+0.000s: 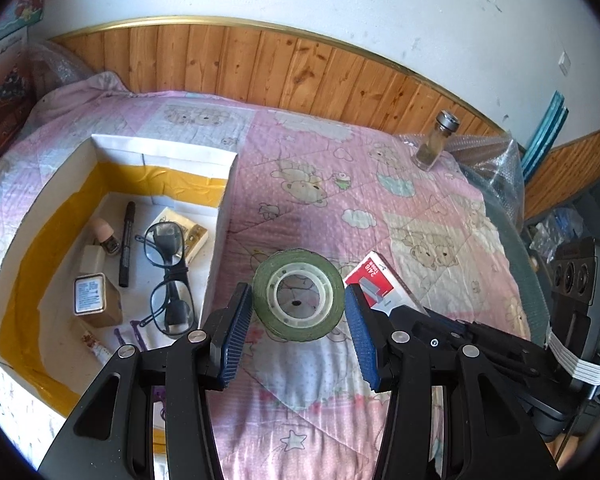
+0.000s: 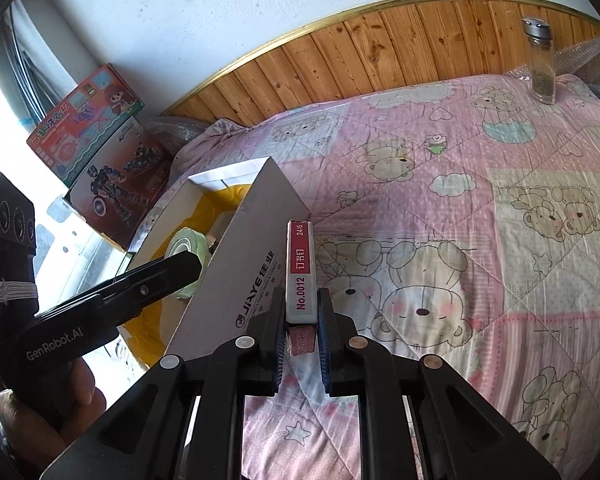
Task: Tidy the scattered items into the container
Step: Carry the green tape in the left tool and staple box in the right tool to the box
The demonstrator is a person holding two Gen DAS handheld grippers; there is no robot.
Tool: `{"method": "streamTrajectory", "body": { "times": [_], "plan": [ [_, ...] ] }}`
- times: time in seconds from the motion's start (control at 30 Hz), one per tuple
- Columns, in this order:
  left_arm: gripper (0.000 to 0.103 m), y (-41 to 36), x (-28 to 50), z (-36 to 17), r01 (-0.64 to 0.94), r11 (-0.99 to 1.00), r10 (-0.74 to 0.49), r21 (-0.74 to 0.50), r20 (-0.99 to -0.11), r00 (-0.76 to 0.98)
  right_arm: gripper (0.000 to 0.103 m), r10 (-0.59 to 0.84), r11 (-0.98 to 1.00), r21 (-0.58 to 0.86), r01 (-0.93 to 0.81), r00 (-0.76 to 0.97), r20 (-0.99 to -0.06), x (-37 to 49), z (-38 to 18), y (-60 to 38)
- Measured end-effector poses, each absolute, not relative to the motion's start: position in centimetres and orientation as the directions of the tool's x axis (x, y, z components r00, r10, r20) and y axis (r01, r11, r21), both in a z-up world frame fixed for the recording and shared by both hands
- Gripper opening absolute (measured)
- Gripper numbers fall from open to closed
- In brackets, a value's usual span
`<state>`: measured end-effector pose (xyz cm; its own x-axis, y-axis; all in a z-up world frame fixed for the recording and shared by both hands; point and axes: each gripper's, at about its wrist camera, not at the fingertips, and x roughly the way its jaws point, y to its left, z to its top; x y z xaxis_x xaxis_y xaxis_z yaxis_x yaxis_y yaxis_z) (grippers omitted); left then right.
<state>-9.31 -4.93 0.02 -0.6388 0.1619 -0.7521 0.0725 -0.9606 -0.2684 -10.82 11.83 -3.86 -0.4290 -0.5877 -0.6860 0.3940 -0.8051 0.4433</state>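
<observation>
We are carrying two items toward the white box (image 1: 224, 216): our left gripper (image 1: 299, 330) is clamping the green tape roll (image 1: 299, 294) across its width, jaws spread wide, while our right gripper (image 2: 302, 340) is pinching the red staple box (image 2: 300, 276), jaws nearly closed. Both are just beside the box's near wall. Next, we judge, each needs lifting over that wall before release. Inside the box are lying glasses (image 1: 168, 264), a black marker (image 1: 126, 244) and a small bottle (image 1: 96, 292).
</observation>
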Motion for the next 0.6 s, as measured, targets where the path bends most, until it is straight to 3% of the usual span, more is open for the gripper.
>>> {"method": "streamTrajectory", "body": {
  "times": [0.6],
  "plan": [
    [0.049,-15.2,-5.0,-0.2,0.245,-0.906,0.106,-0.345,-0.747,-0.657,0.015,-0.625,-0.756,0.401,0.517,-0.387,-0.678,-9.3,-1.1,5.3]
  ]
}}
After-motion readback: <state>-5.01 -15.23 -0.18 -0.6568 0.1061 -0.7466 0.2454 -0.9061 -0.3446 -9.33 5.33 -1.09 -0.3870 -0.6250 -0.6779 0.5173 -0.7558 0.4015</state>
